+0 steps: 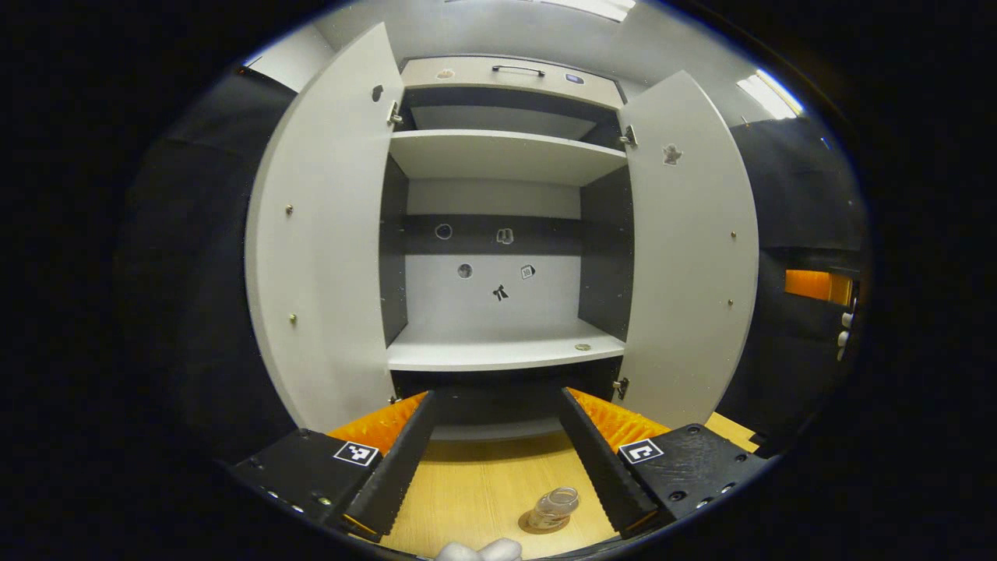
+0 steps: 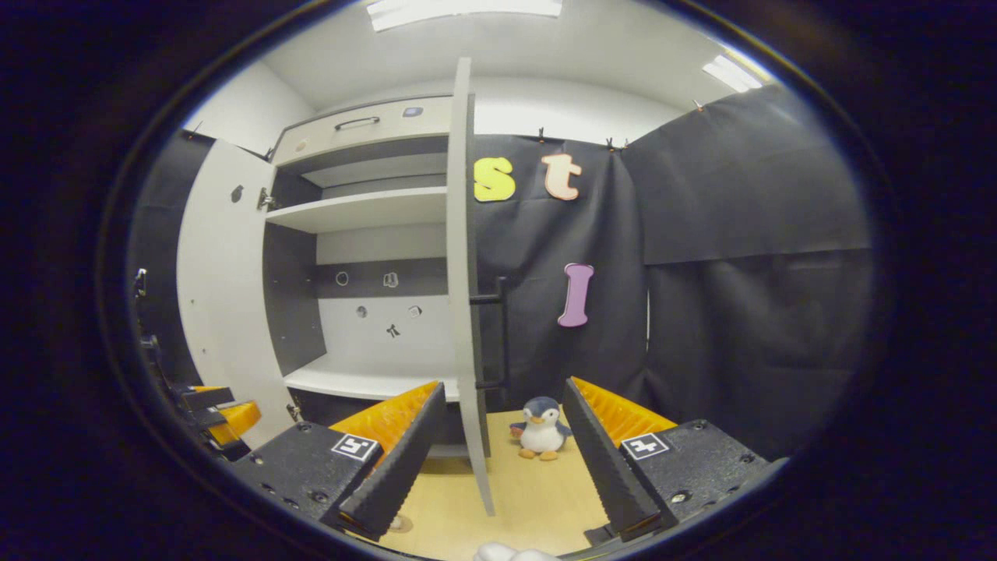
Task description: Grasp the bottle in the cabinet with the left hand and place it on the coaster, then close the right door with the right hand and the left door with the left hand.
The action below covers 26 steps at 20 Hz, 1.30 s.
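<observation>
A small clear bottle [image 1: 554,506] stands on a round brown coaster [image 1: 537,525] on the wooden table, low in the left gripper view, close to the inner side of the right-hand finger. My left gripper [image 1: 497,396] is open and holds nothing, and it faces the open cabinet [image 1: 498,354], whose shelves are bare. The left door [image 1: 327,234] and right door [image 1: 689,249] both stand wide open. In the right gripper view my right gripper [image 2: 504,386] is open. The right door [image 2: 463,273] is seen edge-on between its fingers, untouched, with its dark handle [image 2: 500,335] on the far side.
A toy penguin [image 2: 540,428] stands on the table [image 2: 537,499] just right of the right door's edge. The left gripper [image 2: 210,409] shows at the far left of the right gripper view. Black cloth walls close in the booth on both sides.
</observation>
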Each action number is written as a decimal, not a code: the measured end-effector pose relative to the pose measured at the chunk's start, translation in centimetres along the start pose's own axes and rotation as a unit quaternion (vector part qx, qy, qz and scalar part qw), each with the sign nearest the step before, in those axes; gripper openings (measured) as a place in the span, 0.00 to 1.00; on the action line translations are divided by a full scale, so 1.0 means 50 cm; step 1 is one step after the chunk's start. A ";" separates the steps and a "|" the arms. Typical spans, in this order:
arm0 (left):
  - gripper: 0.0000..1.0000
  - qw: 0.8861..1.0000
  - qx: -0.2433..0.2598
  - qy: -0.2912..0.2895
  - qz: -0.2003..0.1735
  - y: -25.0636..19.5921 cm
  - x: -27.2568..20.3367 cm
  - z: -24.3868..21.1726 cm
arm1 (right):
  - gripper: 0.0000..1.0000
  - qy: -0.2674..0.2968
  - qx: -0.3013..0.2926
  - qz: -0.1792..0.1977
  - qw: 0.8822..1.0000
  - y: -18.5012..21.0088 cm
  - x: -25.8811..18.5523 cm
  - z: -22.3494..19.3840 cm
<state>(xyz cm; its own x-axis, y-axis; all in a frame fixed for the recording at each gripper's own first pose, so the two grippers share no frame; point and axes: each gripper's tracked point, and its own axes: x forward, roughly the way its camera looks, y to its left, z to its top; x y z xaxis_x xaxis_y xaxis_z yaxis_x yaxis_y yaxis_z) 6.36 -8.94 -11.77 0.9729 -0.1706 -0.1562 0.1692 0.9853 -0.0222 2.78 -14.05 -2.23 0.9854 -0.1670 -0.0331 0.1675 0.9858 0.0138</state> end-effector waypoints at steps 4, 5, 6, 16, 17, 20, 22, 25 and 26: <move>0.95 1.000 -0.001 -0.003 0.029 0.040 -0.034 0.031 | 0.99 0.006 0.000 -0.014 1.000 -0.035 0.017 -0.003; 0.93 0.999 0.000 -0.008 0.033 0.043 -0.041 0.039 | 0.99 0.004 -0.003 -0.015 1.000 -0.039 0.021 -0.002; 0.95 0.999 0.002 -0.011 0.037 0.046 -0.050 0.048 | 0.99 0.000 -0.007 -0.018 1.000 -0.045 0.026 0.003; 0.95 0.996 0.010 -0.018 0.082 0.049 -0.074 0.097 | 0.99 0.003 -0.022 0.007 1.000 -0.093 0.166 0.065; 0.95 0.996 0.012 -0.017 0.087 0.047 -0.074 0.101 | 0.99 0.004 -0.021 0.019 1.000 -0.085 0.179 0.070; 0.93 0.995 0.010 -0.020 0.096 0.041 -0.076 0.109 | 0.99 0.010 -0.029 0.040 0.999 -0.072 0.206 0.067; 0.93 0.995 0.005 -0.019 0.101 0.038 -0.074 0.106 | 0.94 0.002 -0.031 0.048 0.998 -0.071 0.213 0.081; 0.95 0.994 0.004 -0.018 0.107 0.037 -0.072 0.105 | 0.94 -0.005 -0.035 0.057 0.998 -0.061 0.213 0.094; 0.95 0.994 0.004 -0.018 0.109 0.037 -0.073 0.104 | 0.96 0.000 -0.043 0.057 0.997 -0.056 0.212 0.091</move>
<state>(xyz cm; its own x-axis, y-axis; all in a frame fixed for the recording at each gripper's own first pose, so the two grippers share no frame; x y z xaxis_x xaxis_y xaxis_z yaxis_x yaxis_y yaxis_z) 3.96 -6.53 -6.11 0.9915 0.0460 -0.1213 -0.0444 0.9989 0.0159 12.92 -18.64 1.91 0.9979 -0.0535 -0.0358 0.0509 0.9964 -0.0682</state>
